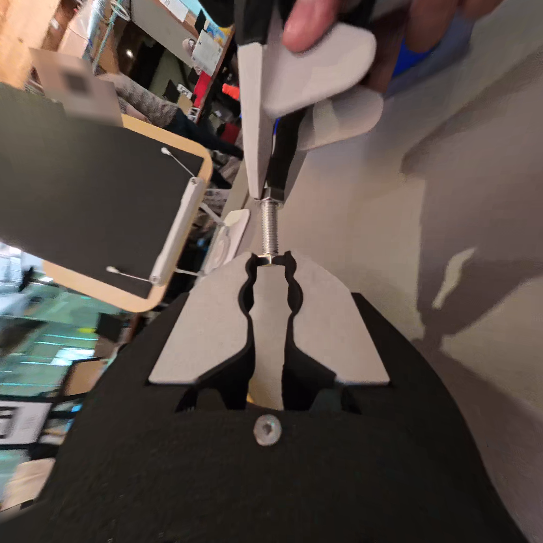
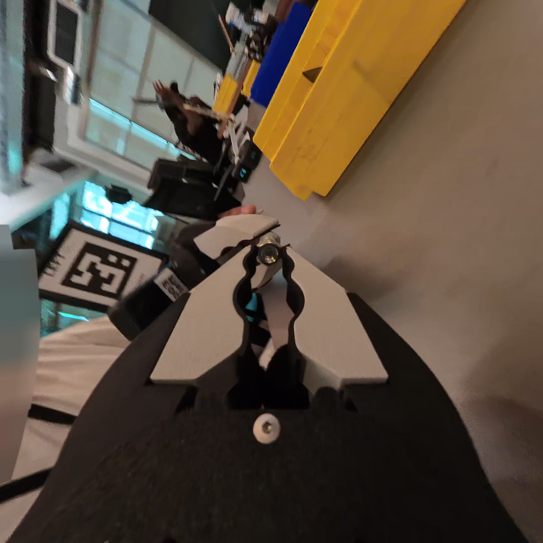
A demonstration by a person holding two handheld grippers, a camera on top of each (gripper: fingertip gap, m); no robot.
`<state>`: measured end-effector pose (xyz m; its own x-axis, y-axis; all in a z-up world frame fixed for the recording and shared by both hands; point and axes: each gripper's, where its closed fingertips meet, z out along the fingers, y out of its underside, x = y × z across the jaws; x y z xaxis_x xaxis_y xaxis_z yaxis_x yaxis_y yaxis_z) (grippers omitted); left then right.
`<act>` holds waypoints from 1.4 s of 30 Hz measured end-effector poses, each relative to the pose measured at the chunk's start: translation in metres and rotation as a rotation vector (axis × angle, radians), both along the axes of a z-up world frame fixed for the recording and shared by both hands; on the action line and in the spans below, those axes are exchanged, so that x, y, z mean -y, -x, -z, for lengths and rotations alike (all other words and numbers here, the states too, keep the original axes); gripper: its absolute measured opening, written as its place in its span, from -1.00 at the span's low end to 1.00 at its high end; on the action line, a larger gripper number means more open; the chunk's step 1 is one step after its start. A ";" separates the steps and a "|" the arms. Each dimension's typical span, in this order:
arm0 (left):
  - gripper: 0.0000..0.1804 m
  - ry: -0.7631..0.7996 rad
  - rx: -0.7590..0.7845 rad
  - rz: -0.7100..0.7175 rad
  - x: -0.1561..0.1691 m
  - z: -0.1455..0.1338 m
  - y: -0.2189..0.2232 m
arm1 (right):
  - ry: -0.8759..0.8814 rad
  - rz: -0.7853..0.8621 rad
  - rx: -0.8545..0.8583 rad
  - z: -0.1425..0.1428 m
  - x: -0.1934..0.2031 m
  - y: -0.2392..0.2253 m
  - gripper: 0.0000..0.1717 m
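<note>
A silver threaded bolt [image 1: 269, 226] is held in the air between both grippers, above the grey table [image 1: 367, 235]. My left gripper [image 1: 266, 260] is shut on the hex end nearest it. My right gripper [image 1: 269, 196] comes in from the top of the left wrist view and pinches the far hex piece, with a hand [image 1: 308, 26] on its body. In the right wrist view my right gripper [image 2: 268, 255] is shut on a hex nut [image 2: 267, 254] seen end-on. The left gripper's fingers [image 2: 235, 232] clamp the bolt just behind it.
A black board with a wooden rim [image 1: 88, 191] carries a white strip and cotton swabs at the left. A white dish [image 1: 232, 232] lies behind the bolt. A yellow bin [image 2: 338, 102] and a blue bin [image 2: 279, 58] stand on the table [image 2: 440, 264]. A marker card [image 2: 97, 270] stands at the left. The tips of both grippers are at nearly the same place.
</note>
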<state>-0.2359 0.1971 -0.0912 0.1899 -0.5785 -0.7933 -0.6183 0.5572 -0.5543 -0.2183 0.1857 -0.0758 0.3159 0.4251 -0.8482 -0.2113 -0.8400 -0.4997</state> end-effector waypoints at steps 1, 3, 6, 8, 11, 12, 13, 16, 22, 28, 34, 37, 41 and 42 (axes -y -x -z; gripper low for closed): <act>-0.80 -0.059 -0.036 -0.013 -0.001 0.002 0.000 | 0.052 0.025 -0.053 0.003 0.000 -0.001 -0.81; -0.80 -0.101 -0.076 -0.019 -0.002 0.006 0.000 | 0.134 0.050 -0.147 0.009 0.000 -0.003 -0.81; -0.80 -0.062 -0.098 -0.010 -0.002 0.015 -0.003 | 0.085 0.081 -0.126 0.018 -0.001 -0.005 -0.81; -0.80 -0.033 -0.104 0.000 -0.002 0.020 -0.003 | 0.050 0.079 -0.095 0.021 0.000 -0.006 -0.81; -0.80 -0.004 -0.111 -0.002 -0.003 0.024 -0.004 | -0.011 0.096 -0.062 0.025 -0.002 -0.007 -0.81; -0.80 -0.003 -0.117 -0.005 -0.003 0.026 -0.004 | -0.018 0.102 -0.054 0.026 -0.003 -0.007 -0.81; -0.80 0.001 -0.123 -0.007 -0.003 0.028 -0.004 | -0.019 0.104 -0.044 0.028 -0.003 -0.007 -0.81; -0.80 0.012 -0.125 -0.003 -0.003 0.030 -0.005 | -0.025 0.090 -0.020 0.029 -0.001 -0.007 -0.81; -0.80 0.019 -0.130 -0.003 -0.003 0.031 -0.004 | -0.027 0.081 -0.025 0.027 0.001 -0.007 -0.80; -0.80 0.021 -0.131 0.001 -0.001 0.031 -0.005 | -0.029 0.069 -0.033 0.024 0.004 -0.007 -0.74; -0.80 0.033 -0.131 0.005 0.000 0.032 -0.006 | -0.020 0.053 -0.052 0.023 0.007 -0.007 -0.70; -0.80 0.062 -0.120 0.012 0.000 0.033 -0.006 | -0.014 0.046 -0.069 0.023 0.007 -0.007 -0.69; -0.80 0.167 -0.082 0.054 0.005 0.034 -0.008 | -0.030 0.032 -0.052 0.025 0.008 -0.008 -0.80; -0.80 0.200 -0.066 0.070 0.007 0.034 -0.009 | -0.048 0.022 -0.050 0.024 0.009 -0.008 -0.80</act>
